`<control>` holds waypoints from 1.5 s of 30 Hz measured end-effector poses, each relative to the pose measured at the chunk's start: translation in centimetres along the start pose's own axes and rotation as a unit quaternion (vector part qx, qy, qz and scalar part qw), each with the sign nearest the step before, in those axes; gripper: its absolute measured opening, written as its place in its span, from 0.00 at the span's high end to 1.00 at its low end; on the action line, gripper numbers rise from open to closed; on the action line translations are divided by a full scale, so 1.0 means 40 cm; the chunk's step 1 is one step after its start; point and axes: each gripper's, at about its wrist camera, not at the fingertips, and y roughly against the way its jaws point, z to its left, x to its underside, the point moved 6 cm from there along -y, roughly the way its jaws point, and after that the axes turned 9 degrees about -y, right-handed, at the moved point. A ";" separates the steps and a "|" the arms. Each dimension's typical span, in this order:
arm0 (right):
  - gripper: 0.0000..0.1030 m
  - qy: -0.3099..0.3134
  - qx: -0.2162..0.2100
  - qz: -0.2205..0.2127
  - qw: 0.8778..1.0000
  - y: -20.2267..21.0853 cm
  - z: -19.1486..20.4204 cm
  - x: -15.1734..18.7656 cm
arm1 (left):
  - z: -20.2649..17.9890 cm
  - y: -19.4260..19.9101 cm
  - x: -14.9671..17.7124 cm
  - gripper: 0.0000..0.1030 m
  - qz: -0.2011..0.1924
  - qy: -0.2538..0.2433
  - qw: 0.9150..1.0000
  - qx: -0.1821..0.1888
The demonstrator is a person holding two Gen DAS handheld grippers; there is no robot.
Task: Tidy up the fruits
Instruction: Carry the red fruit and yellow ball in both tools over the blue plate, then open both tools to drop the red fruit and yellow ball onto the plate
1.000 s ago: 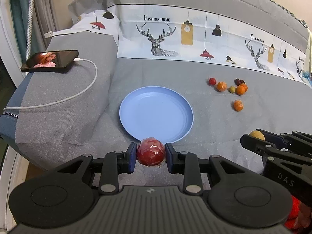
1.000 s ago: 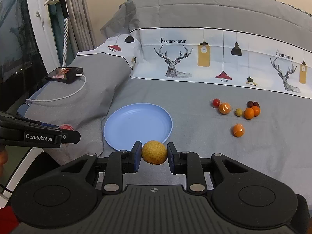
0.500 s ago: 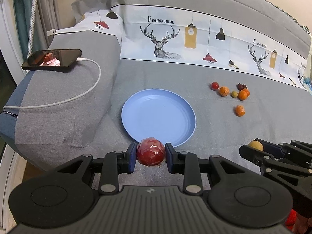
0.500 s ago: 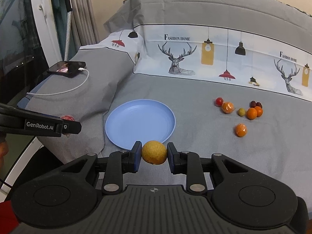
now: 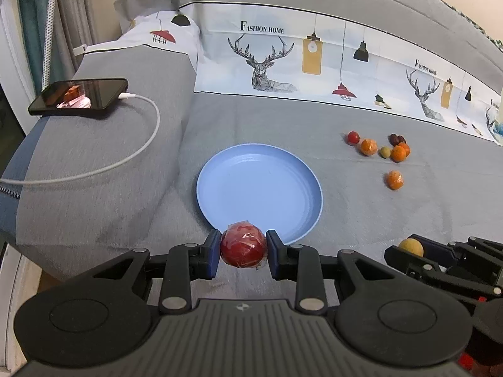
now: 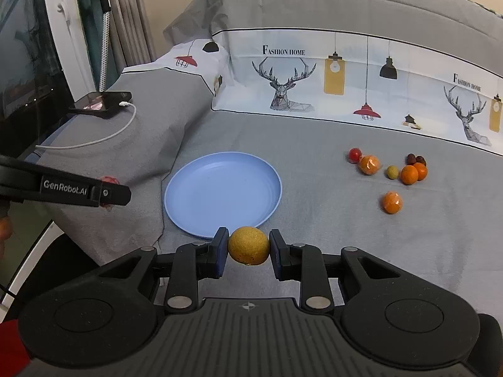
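My left gripper (image 5: 242, 253) is shut on a red fruit wrapped in film (image 5: 242, 248), held just short of the near rim of an empty blue plate (image 5: 261, 185). My right gripper (image 6: 248, 248) is shut on a yellow round fruit (image 6: 248, 245), also at the plate's (image 6: 220, 188) near rim. The right gripper with its yellow fruit (image 5: 410, 246) shows at the right of the left wrist view. The left gripper (image 6: 107, 193) shows at the left of the right wrist view. Several small fruits lie in a cluster (image 5: 380, 147) right of the plate, one orange (image 6: 392, 202) apart.
The plate lies on a grey bed cover. A phone (image 5: 78, 96) with a white charging cable (image 5: 138, 154) lies on a raised grey cushion at the left. A printed pillow band (image 5: 314, 59) runs along the back. The bed edge drops off at the left.
Both grippers have moved forward toward the plate, each still holding its fruit. The plate and loose fruits have not moved.
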 end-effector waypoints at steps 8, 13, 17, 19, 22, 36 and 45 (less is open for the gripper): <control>0.72 0.002 0.000 0.006 1.000 -0.056 0.003 -0.015 | 0.002 -0.052 -0.040 0.67 0.009 -0.007 1.000 -0.005; 0.72 -0.006 0.001 0.008 1.000 -0.108 0.001 -0.036 | 0.005 -0.091 -0.070 0.67 0.009 -0.012 1.000 -0.007; 0.72 -0.011 0.000 0.011 1.000 -0.163 0.006 -0.057 | 0.009 -0.139 -0.097 0.67 0.014 -0.017 1.000 -0.007; 0.72 -0.011 -0.001 0.013 1.000 -0.191 0.010 -0.067 | 0.012 -0.168 -0.109 0.67 0.020 -0.019 1.000 -0.006; 0.72 -0.009 -0.003 0.018 1.000 -0.233 0.009 -0.081 | 0.015 -0.214 -0.125 0.67 0.027 -0.021 0.999 -0.005; 0.71 0.004 0.002 0.055 0.998 -0.389 -0.008 -0.081 | 0.026 -0.410 -0.143 0.67 0.072 -0.036 0.997 -0.011; 0.38 0.027 -0.007 0.053 0.998 -0.443 0.003 -0.118 | 0.032 -0.419 -0.160 0.00 0.055 -0.057 0.997 -0.017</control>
